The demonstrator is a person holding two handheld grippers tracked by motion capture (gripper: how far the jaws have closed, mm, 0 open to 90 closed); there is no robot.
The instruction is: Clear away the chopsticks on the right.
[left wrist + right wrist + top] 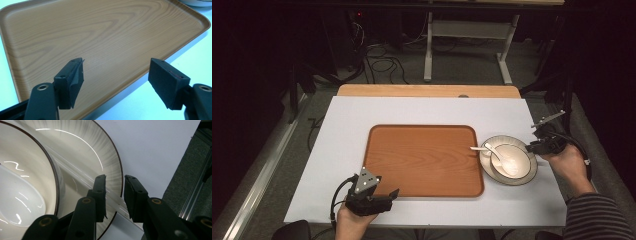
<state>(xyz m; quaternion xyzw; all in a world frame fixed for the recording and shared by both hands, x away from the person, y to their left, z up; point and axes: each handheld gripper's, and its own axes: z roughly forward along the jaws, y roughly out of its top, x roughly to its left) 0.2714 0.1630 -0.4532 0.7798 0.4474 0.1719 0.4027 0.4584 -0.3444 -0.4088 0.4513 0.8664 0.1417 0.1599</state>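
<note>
Two jaws of your right gripper (pixel 114 195) stand narrowly parted astride the round cream ceramic plate's (pixel 105 150) rim, lower centre; your left gripper (pixel 116 77) gapes wide over the brown wooden tray (pixel 100 32).

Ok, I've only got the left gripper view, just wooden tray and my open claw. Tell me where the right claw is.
Observer: The right claw sits at the right-hand rim of the round cream plate with a dark edge, jaws apart astride that rim.
Operator: Say what's on that plate.
Observer: A cream bowl stands on it.
Operator: Give me its contents.
Observer: A white ceramic spoon lies inside, handle toward the brown wooden tray.
</note>
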